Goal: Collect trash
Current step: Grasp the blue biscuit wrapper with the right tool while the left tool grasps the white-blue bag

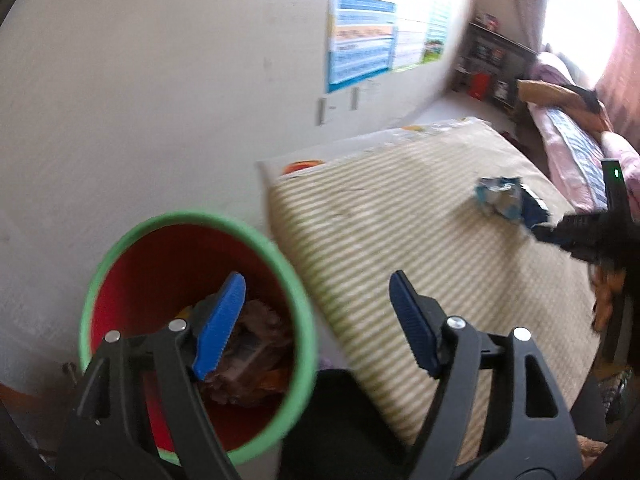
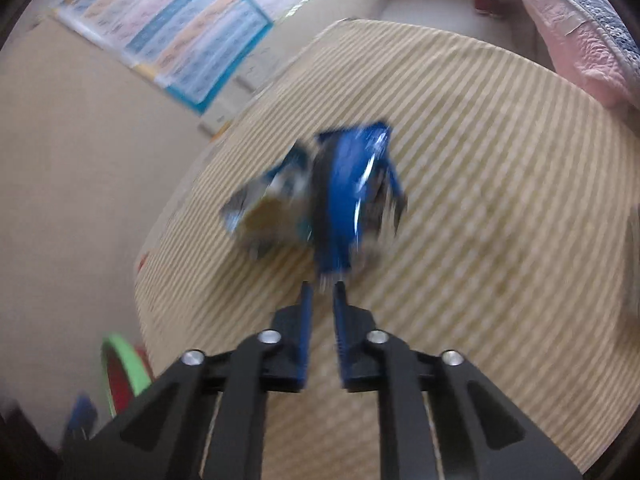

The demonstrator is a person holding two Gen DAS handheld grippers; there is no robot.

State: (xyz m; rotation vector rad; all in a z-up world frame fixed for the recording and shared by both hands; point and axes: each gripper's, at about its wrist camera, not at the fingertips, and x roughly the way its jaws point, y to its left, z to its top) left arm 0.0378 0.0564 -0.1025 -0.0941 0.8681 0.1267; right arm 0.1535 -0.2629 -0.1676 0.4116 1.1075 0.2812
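A crumpled blue and silver snack wrapper (image 2: 344, 192) lies on the striped mat (image 2: 480, 140). My right gripper (image 2: 323, 286) is shut on the wrapper's near dark blue edge. A paler crumpled part (image 2: 264, 208) sits to its left; whether that is a separate piece I cannot tell. In the left wrist view the same wrapper (image 1: 500, 196) is at the right of the mat (image 1: 400, 220), with the right gripper (image 1: 538, 232) pinching it. My left gripper (image 1: 316, 280) is open and holds nothing. Its left finger hangs over the green-rimmed red bin (image 1: 192, 216), which holds wrappers.
The bin (image 2: 124, 356) stands against a pale wall beside the mat's left edge. A blue poster (image 1: 360, 44) hangs on the wall. Pink bedding (image 1: 568, 152) lies along the mat's right side, and a dark shelf (image 1: 492, 60) stands at the back.
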